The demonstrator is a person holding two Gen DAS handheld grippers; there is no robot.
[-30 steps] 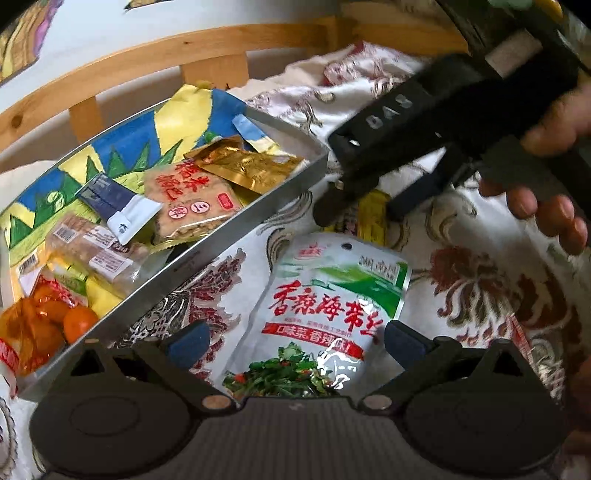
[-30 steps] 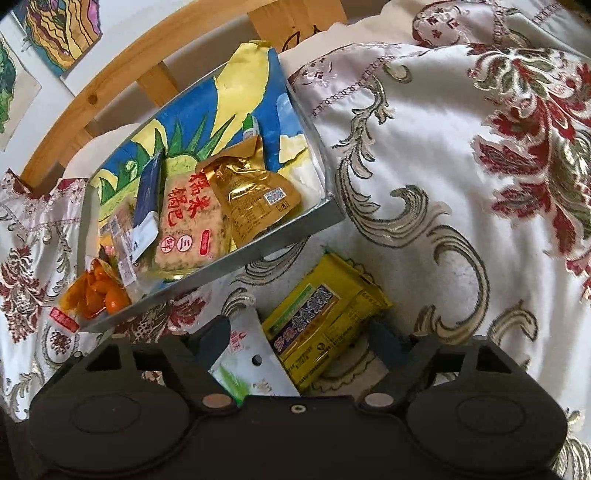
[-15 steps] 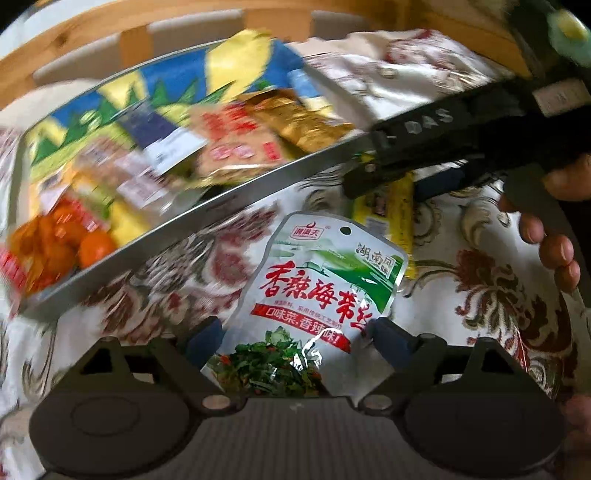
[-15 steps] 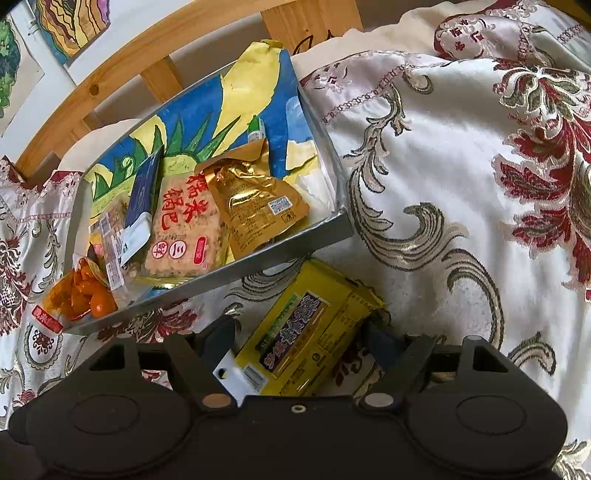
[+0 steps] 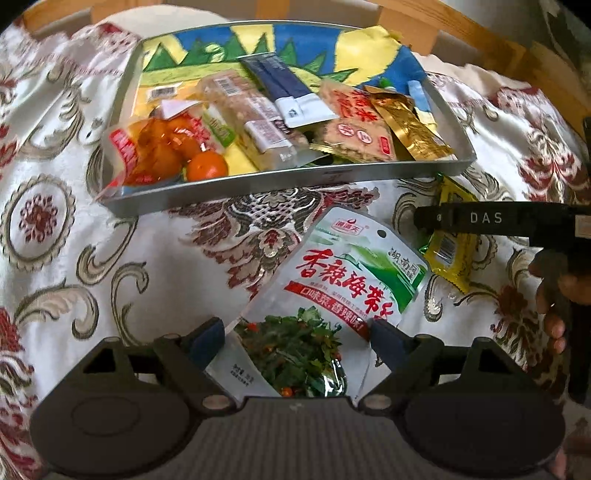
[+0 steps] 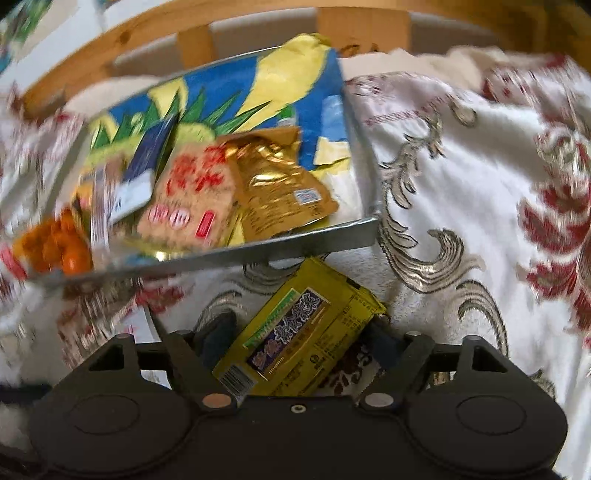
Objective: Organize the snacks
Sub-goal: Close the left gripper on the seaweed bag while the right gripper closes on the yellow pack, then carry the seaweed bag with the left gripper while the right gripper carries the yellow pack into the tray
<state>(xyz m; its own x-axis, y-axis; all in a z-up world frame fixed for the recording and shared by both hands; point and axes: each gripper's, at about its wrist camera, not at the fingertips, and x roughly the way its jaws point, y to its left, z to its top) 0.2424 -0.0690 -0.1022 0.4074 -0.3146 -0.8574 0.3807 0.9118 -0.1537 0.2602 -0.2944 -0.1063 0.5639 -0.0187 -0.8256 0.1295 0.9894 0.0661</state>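
Note:
A white and green seaweed pouch (image 5: 354, 273) lies on the flowered cloth below the metal tray (image 5: 280, 184). My left gripper (image 5: 295, 332) straddles its lower end, and both pads press its edges, curling its lower left corner. A yellow packet (image 6: 306, 332) lies just in front of the tray's near rim (image 6: 258, 247). It sits between the jaws of my right gripper (image 6: 299, 328), which are closing; the right pad is at the packet's corner and a gap shows on the left. In the left wrist view, one right-gripper finger (image 5: 480, 218) crosses the yellow packet (image 5: 448, 254).
The tray holds several snacks: an orange-filled bag (image 5: 159, 147), a rice cracker pack (image 5: 354, 125), a gold packet (image 5: 406, 125) and a navy sachet (image 5: 284, 88). A wooden bed frame (image 5: 443, 29) runs behind. A person's hand (image 5: 554, 295) holds the right gripper.
The left view has rolled, so the tray now lies level, and the left jaws have narrowed onto the seaweed pouch. The right gripper has moved over the yellow packet, with its jaws narrowing.

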